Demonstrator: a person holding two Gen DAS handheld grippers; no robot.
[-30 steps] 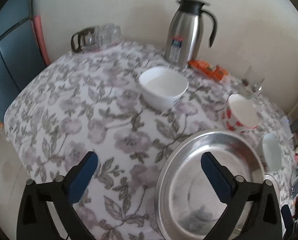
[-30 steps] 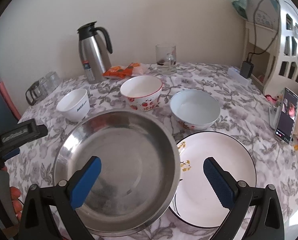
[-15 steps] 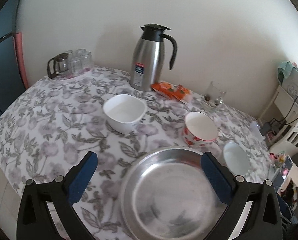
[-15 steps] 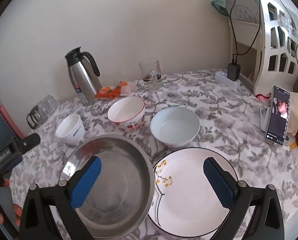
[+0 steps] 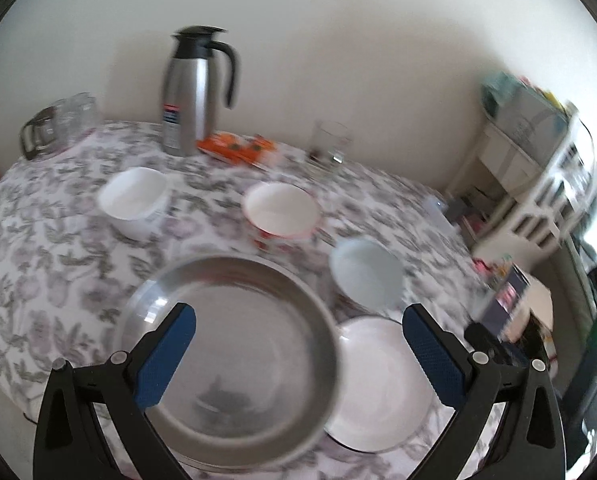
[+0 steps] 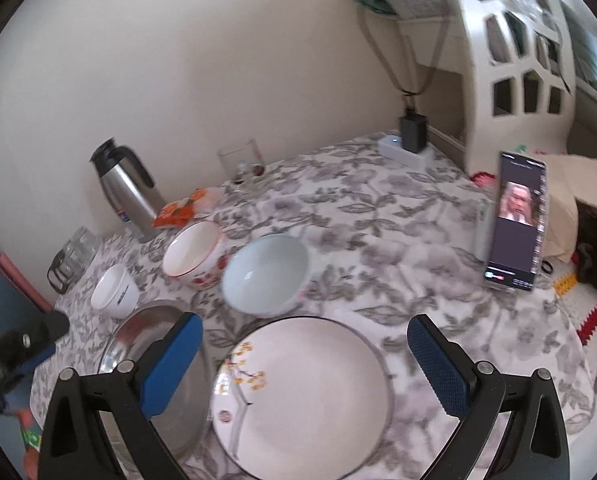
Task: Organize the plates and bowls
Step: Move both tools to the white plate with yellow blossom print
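A large steel plate point(image 5: 234, 352) lies at the near edge of the flowered table, with a white plate point(image 5: 378, 380) with a dark rim beside it on the right. Behind them stand a pale blue bowl point(image 5: 366, 276), a red-patterned bowl point(image 5: 282, 210) and a small white bowl point(image 5: 132, 200). My left gripper point(image 5: 298, 356) hovers open above the steel plate, holding nothing. My right gripper point(image 6: 304, 364) hangs open over the white plate point(image 6: 302, 396), also holding nothing. The right wrist view also shows the steel plate point(image 6: 154, 364), blue bowl point(image 6: 264, 274), red-patterned bowl point(image 6: 196, 252) and small white bowl point(image 6: 114, 290).
A steel thermos jug point(image 5: 196, 88), an orange snack packet point(image 5: 238, 148), a drinking glass point(image 5: 330, 144) and several glass cups point(image 5: 62, 122) stand along the far side. A phone point(image 6: 516, 220) leans upright at the right edge, near a charger point(image 6: 412, 132) and white shelf point(image 6: 514, 56).
Both grippers have pulled back and swung to the right, so more of the table shows. The dishes have not moved. Both stay open.
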